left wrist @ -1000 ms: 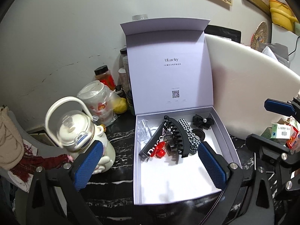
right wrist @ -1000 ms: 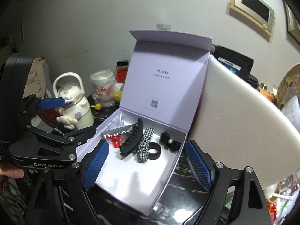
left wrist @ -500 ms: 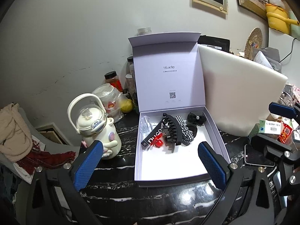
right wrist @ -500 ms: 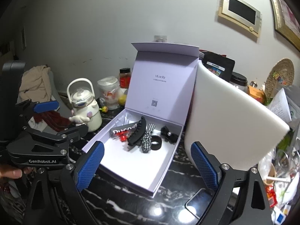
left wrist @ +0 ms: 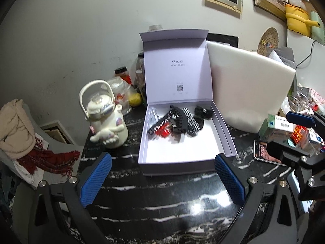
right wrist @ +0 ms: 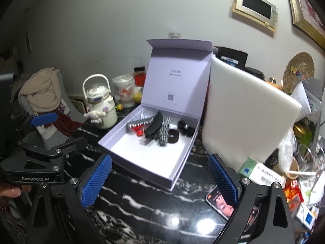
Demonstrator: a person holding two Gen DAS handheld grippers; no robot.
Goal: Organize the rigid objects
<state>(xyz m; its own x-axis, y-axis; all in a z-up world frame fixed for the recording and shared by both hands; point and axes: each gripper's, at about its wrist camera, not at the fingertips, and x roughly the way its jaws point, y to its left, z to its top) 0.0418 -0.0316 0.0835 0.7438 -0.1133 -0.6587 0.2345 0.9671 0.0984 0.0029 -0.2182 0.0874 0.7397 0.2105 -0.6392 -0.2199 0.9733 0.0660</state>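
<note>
An open lilac gift box stands on the black marble table with its lid upright. At its far end lie a black claw clip, a checkered scrunchie, a black hair tie, a black bow clip, a black lettered clip and a small red piece. My left gripper is open and empty, short of the box's near edge. My right gripper is open and empty, near the box's front corner.
A cream kettle-shaped bottle stands left of the box. A white foam board leans to its right. A phone lies on the table. Boxes and clutter crowd the right edge; jars stand behind the box.
Both grippers have pulled back and away from the box, which now looks smaller and farther off. Both stay open and empty. The phone has come into view.
</note>
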